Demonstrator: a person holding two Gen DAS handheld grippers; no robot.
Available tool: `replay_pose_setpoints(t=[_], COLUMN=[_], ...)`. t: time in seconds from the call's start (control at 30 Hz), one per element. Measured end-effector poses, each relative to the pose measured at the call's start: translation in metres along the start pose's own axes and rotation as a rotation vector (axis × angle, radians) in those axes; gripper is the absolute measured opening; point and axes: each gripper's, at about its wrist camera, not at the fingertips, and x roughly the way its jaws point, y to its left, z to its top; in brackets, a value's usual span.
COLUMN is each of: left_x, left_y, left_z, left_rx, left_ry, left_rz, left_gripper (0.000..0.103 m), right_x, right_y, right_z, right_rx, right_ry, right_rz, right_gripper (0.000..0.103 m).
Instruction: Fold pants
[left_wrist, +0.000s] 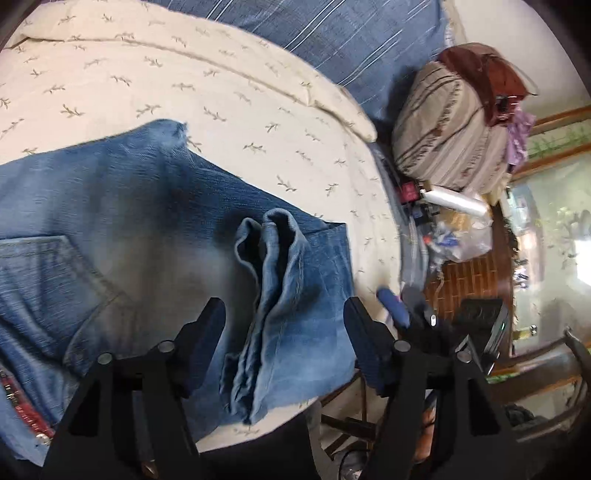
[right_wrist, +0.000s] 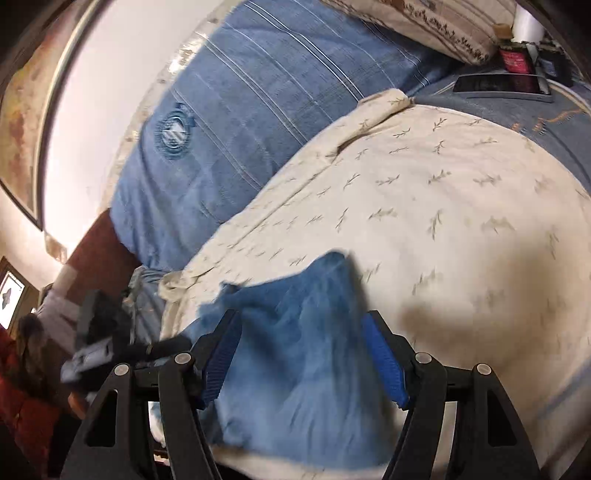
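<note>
Left gripper (left_wrist: 284, 314): nearest in the left wrist view; jaws stand wide, nothing pressed between the pads. A bunched ridge of denim runs up between them.
Right gripper (right_wrist: 300, 325): jaws stand wide over a blurred corner of denim; pads not closed on it.
Pants (left_wrist: 140, 229): blue jeans, lying on the cream quilt (left_wrist: 229, 92), from 9 o'clock to centre in the left view; back pocket (left_wrist: 40, 266) at 8 o'clock, frayed hem (left_wrist: 173, 127) towards 11 o'clock.
Handling, judged: heavy, limp denim, coarse enough to resist slipping; layers may drag and bunch.
Hold points, judged: doubled seam or hem edge, both layers pinched; avoid the loose ridge crest (left_wrist: 273, 225).
Far field: striped blue pillow (left_wrist: 351, 40) at 12 o'clock; bundled bedding (left_wrist: 447, 122) at 2 o'clock.
</note>
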Motion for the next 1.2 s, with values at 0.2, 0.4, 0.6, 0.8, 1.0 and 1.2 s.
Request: replay_pose_setpoints(t=[0.2, 0.4, 0.6, 0.8, 1.0, 1.2], left_x=[0.033, -0.004, 0.029, -0.011, 0.014, 0.017], left_y=[0.003, -0.021, 0.018, 0.022, 0.012, 0.017], left_z=[0.012, 0.011, 0.003, -0.015, -0.062, -0.079], left_rx=[-0.088, 0.106, 0.038, 0.013, 0.016, -0.012], left_ry=[0.069, -0.101, -0.053, -0.069, 0.041, 0.041], left_rz=[0.015, 0.095, 0.254, 0.184, 0.063, 0.150], left_gripper=[0.012, 0.012, 0.016, 0.022, 0.067, 0.029], right_x=[0.066, 0.037, 0.072, 0.008, 0.017, -0.011], right_y=[-0.003, 0.042, 0.020, -0.008, -0.027, 0.017], right_z=[0.023, 0.024, 0.011, -0.002, -0.062, -0.074], right_rx=[-0.047, -0.346, -0.350, -0.092, -0.046, -0.304], right_ry=[0.121, -0.027, 0.072, 0.027, 0.174, 0.074], right_rz=[-0.049, -0.107, -0.234, -0.021, -0.023, -0.112], right_gripper=[0.021, 0.019, 0.030, 0.052, 0.054, 0.020])
